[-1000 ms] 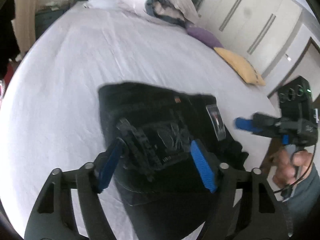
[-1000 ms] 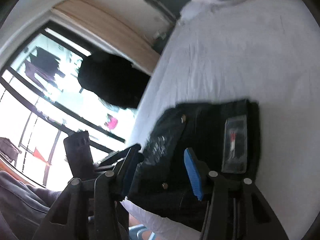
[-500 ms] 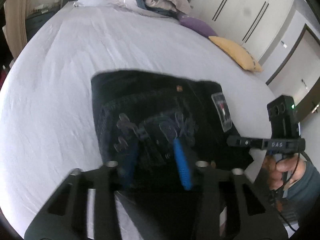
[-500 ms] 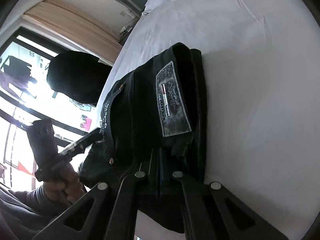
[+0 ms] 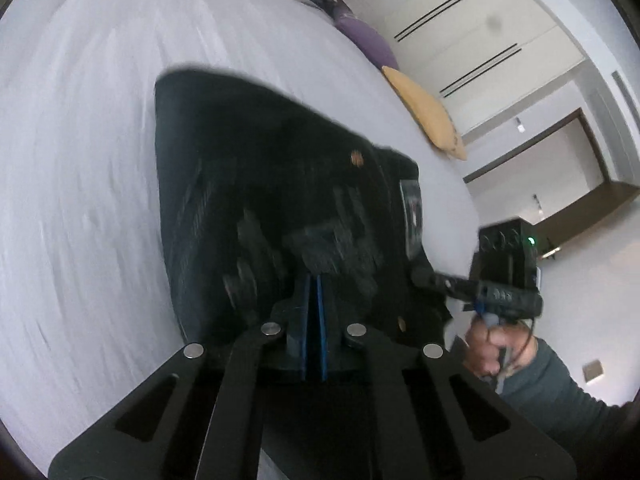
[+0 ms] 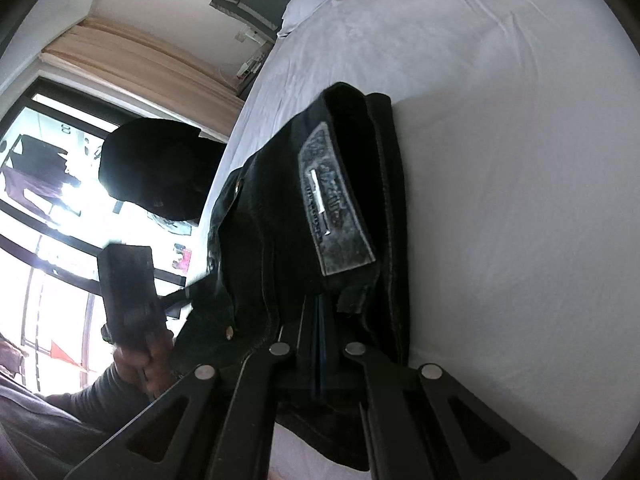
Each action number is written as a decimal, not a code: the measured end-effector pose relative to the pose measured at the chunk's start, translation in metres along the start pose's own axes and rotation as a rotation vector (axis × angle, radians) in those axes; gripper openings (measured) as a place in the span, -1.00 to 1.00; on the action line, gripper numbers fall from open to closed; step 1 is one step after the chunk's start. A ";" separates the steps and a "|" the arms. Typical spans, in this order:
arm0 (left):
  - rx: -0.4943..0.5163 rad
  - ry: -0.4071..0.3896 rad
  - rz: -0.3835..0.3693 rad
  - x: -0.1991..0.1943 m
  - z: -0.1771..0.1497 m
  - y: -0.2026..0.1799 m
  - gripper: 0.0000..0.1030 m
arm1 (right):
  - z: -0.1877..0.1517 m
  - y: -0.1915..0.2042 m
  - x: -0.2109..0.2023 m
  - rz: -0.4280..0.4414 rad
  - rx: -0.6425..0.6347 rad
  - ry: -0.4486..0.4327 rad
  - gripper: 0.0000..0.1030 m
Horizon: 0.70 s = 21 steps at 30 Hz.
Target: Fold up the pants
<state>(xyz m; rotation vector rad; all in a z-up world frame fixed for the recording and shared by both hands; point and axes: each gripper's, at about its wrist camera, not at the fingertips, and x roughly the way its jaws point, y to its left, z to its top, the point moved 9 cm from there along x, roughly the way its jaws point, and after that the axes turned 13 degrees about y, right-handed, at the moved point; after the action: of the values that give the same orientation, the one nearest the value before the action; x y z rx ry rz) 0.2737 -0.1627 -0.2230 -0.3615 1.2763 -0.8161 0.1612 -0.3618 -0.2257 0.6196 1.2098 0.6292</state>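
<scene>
Pants point(image 5: 248, 208), dark and folded, lie near the edge of the bed point(image 5: 80, 160). Left tool point(image 5: 315, 280) has just closed; its blue pads meet on the near hem of the pants. Right tool point(image 6: 318, 312) is clamped on the cloth just below the label point(image 6: 332, 204), held by a hand point(image 5: 490, 340).

Blk pants point(image 5: 256, 184) on wht bed point(image 5: 80, 160)
</scene>
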 end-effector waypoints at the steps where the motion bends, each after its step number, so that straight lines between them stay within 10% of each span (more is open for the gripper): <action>1: -0.026 -0.005 -0.029 -0.001 -0.003 0.003 -0.96 | -0.001 -0.002 0.000 0.001 0.003 0.000 -1.00; 12: -0.002 0.021 -0.077 -0.004 -0.060 -0.011 -0.96 | 0.000 0.004 -0.004 -0.054 0.017 0.006 -1.00; 17: 0.036 0.032 -0.024 0.006 -0.063 -0.019 -0.96 | 0.031 0.074 -0.022 0.025 -0.094 -0.050 -0.89; 21: 0.039 0.049 -0.023 0.011 -0.062 -0.016 -0.96 | 0.047 0.117 0.037 0.038 -0.189 0.102 -0.55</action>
<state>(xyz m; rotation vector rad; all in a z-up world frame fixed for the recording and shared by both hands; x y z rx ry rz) 0.2109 -0.1692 -0.2383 -0.3274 1.3026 -0.8725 0.2027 -0.2603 -0.1534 0.4566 1.2190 0.8054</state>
